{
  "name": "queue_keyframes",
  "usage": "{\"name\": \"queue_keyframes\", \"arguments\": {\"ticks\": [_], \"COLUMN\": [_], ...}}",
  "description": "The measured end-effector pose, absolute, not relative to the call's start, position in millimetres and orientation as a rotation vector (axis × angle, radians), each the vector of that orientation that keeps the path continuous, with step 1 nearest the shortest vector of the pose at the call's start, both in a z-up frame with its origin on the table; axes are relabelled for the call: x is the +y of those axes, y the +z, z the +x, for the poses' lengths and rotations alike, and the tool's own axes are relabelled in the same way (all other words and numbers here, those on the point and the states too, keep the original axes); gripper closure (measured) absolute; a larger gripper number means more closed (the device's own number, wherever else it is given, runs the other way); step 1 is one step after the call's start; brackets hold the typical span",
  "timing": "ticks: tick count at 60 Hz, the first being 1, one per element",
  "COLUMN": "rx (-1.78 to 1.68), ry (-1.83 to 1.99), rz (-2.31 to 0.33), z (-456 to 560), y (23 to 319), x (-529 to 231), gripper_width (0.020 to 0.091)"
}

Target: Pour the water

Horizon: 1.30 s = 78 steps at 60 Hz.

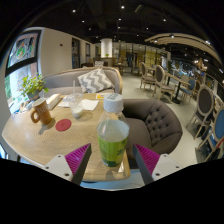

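Mug [41, 112] sits at left on table [30, 140] w/ red coaster [63, 125] beside it. Bottle [112, 135] w/ white cap stands upright btwn gripper [111, 159] pads, which look clamped on its sides. Step: carrying bottle; next probably swing left over mug & tilt. Grey sofa [155, 120] at right.

Bottle [112, 133] between gripper [111, 158] fingers

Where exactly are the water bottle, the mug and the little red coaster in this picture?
water bottle [113, 138]: gripper view, on its clear body, between the claw's fingers.
mug [41, 112]: gripper view, on its brown side, on the table.
red coaster [63, 125]: gripper view, on its flat top, beside the mug.
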<state>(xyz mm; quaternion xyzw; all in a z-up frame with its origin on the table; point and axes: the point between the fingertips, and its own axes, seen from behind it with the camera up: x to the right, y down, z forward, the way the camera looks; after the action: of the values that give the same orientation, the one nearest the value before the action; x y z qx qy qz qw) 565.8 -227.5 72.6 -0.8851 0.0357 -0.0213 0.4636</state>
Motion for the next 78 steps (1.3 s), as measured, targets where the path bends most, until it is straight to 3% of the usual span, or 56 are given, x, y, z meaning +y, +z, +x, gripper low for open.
{"name": "queue_keyframes", "arguments": {"ticks": [8, 16, 32, 44, 61, 69, 78], "rx": [0.086, 0.083, 0.139, 0.104, -0.158, -0.395, -0.714], "ry": [-0.047, -0.031, -0.087, -0.251, -0.734, -1.064, -1.346], "rz": [-2.127, -2.112, -2.101, -2.098, -1.98, -1.899, -1.764], "z": [570.9, 567.6, 574.5, 569.0, 521.6, 477.9, 413.6], "y": [64.7, 53.6, 56.4, 87.9, 204.1, 241.9, 251.8], "x": [-196.0, -180.0, -177.3, -158.2, -105.2, -71.5, -31.0], "gripper_width": [0.0291, 0.0562, 0.0694, 0.0721, 0.0722, 0.0719, 0.0721]}}
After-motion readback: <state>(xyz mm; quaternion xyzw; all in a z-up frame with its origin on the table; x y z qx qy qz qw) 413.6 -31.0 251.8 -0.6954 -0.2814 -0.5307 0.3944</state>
